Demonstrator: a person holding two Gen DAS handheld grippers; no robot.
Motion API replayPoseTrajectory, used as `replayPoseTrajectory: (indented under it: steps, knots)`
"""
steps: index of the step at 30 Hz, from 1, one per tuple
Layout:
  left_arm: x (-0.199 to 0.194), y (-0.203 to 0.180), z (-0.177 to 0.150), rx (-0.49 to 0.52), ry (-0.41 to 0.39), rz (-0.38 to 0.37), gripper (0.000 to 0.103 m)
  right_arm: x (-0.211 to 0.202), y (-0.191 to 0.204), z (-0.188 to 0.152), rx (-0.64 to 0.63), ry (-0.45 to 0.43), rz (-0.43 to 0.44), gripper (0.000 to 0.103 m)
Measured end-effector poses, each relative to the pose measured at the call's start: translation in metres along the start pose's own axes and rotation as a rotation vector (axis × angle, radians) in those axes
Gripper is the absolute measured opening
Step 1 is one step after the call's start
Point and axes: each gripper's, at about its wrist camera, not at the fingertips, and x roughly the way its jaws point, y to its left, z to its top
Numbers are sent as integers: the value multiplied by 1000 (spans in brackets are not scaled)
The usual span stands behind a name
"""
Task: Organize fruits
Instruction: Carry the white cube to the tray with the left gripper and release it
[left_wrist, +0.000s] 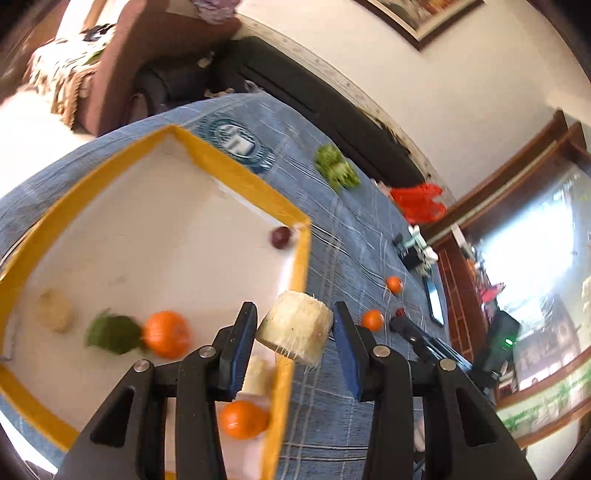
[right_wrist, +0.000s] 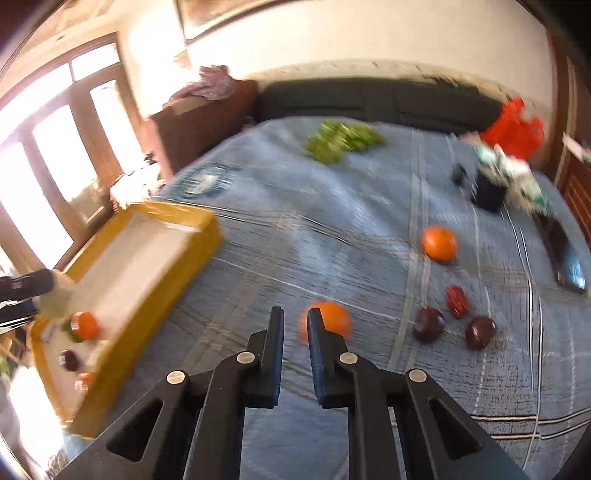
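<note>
**Pale fruit chunk at tray rim, left gripper; loose fruit ahead of right gripper**

1. Left gripper (left_wrist: 294, 326): jaws spread, the pale cylindrical chunk (left_wrist: 295, 329) between the pads. Its left edge seems to meet the left pad; whether the right pad touches cannot be told, so neither can a firm pinch. The chunk's flat end faces up and left, its axis tilted.
2. Tray (left_wrist: 301, 258), yellow-rimmed, white floor: its near-right rim runs directly beneath the chunk. The floor lies left of the chunk, so release judged to need a short leftward carry.
3. Tray contents, near to far: orange (left_wrist: 243, 419), second orange (left_wrist: 167, 333), green leafy piece (left_wrist: 112, 332), pale piece (left_wrist: 55, 310), dark plum (left_wrist: 281, 237) in the far corner.
4. Right gripper (right_wrist: 295, 325): jaws nearly together, holding nothing.
5. Loose orange (right_wrist: 330, 319): just beyond the right fingertip, slightly right; the right hand is nearer.
6. Two plums (right_wrist: 428, 324), red fruit (right_wrist: 457, 301), far orange (right_wrist: 439, 243): further right.
7. Green grapes (right_wrist: 343, 140): far.
</note>
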Motion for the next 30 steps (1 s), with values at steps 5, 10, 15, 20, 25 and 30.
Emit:
replayPoseTrajectory:
  steps: [5,10,15,20,25,30]
  knots:
    - [-16,35,-2,-78,-23,-4,41,-11,41,7,-84,-42,-17,18]
    - [-38,59,-1,-108,-73,-3,41,11,5,3,15,8,-108,48]
    - [-37,74,14,-124,-87,35,41,29,-27,-2,108,88,-101,48]
    - [-19,82,29,-103,-63,97,41,50,-31,-9,112,132,-122,48]
    - [1,87,34,-94,-16,128,41,59,-34,-11,131,123,-127,39]
    - [3,84,34,-92,-17,136,47,51,-31,-9,126,102,-127,38]
